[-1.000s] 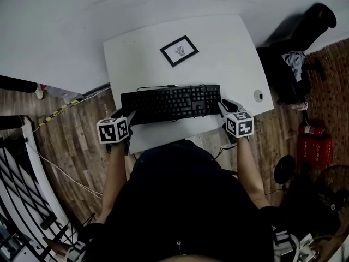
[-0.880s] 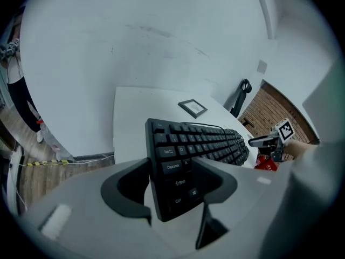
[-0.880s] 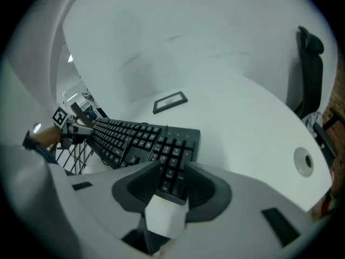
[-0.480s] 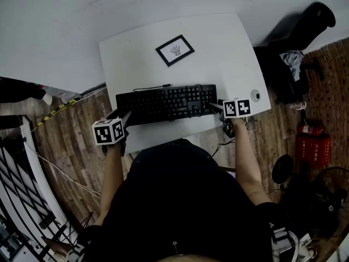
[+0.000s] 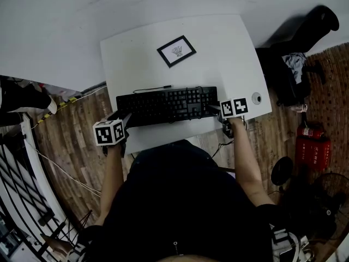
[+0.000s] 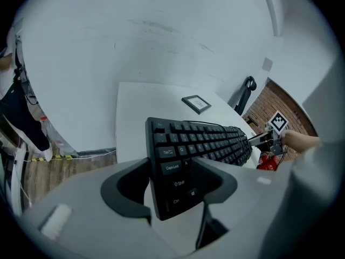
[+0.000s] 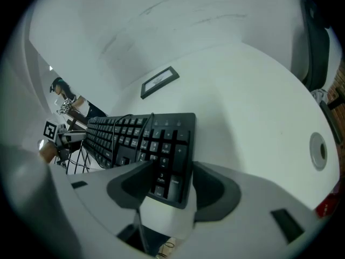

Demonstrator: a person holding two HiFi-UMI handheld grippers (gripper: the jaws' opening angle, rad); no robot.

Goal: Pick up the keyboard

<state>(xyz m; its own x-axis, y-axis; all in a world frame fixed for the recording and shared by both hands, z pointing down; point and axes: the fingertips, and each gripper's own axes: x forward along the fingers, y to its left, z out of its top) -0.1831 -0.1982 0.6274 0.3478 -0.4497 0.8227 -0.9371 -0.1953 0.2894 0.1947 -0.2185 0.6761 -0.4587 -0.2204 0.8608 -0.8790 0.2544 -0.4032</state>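
With the left tongs (image 6: 173, 166) clamped on one end of the keyboard (image 5: 166, 105), the opening right tongs (image 7: 171, 169) should straddle the other end squarely before closing.

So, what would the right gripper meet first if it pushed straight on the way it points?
The keyboard: its number-pad end already sits between the opening jaws of the right gripper, apparently untouched.
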